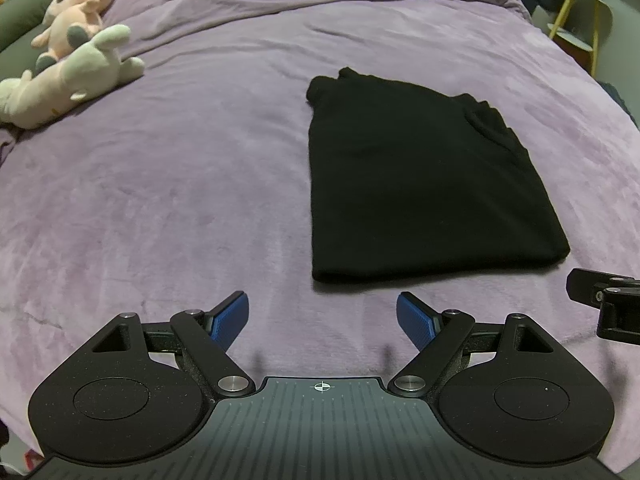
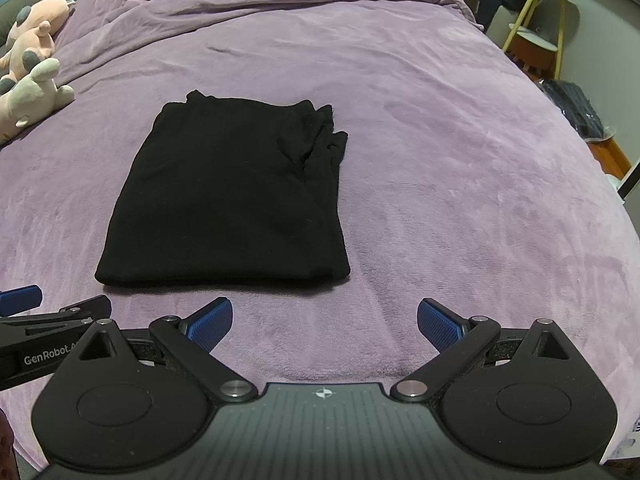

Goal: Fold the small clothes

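A black garment [image 1: 416,184] lies folded into a flat rectangle on the purple bedspread [image 1: 160,200]; the right wrist view shows the same garment [image 2: 232,192] with bunched layers along its right side. My left gripper [image 1: 322,312] hovers open just short of the garment's near edge, nothing between its blue pads [image 1: 230,318]. My right gripper [image 2: 324,320] is open too, near the garment's right front corner, with nothing between its pads. The left gripper [image 2: 24,300] shows at the left edge of the right wrist view.
Two plush toys, one pink [image 1: 76,8] and one pale grey-white [image 1: 68,76], lie at the bed's far left. A yellow-legged side table [image 2: 540,12] and dark items stand past the bed's right edge. The blanket bunches into folds at the far end.
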Motion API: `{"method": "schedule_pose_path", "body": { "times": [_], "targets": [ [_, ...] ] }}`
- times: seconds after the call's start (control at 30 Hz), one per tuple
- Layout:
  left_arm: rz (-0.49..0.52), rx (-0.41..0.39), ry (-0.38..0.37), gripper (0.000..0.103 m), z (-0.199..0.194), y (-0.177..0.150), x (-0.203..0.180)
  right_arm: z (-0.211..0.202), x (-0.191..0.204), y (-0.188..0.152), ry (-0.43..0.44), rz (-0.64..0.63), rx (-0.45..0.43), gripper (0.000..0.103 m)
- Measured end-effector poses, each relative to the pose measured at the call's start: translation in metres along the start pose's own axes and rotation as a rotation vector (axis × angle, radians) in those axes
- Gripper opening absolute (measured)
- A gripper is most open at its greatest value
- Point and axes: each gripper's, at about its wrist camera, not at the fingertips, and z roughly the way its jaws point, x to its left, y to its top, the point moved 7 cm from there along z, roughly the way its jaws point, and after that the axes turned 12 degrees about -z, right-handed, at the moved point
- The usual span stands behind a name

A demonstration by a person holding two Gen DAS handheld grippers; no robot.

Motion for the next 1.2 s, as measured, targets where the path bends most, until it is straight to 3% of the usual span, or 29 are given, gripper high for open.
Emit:
{"method": "schedule_pose_path", "body": {
  "times": [0.7,1.2],
  "targets": [
    [0.023,-0.042,-0.018,0.086,-0.002,0.004,-0.006,0.002,-0.002,0.000,-0.014,0.016,-0.010,0.099],
    [0.053,-0.024,-0.016,0.087,0.000,0.002,-0.012,0.003,-0.002,0.000,-0.030,0.016,-0.011,0.099]
  ]
}}
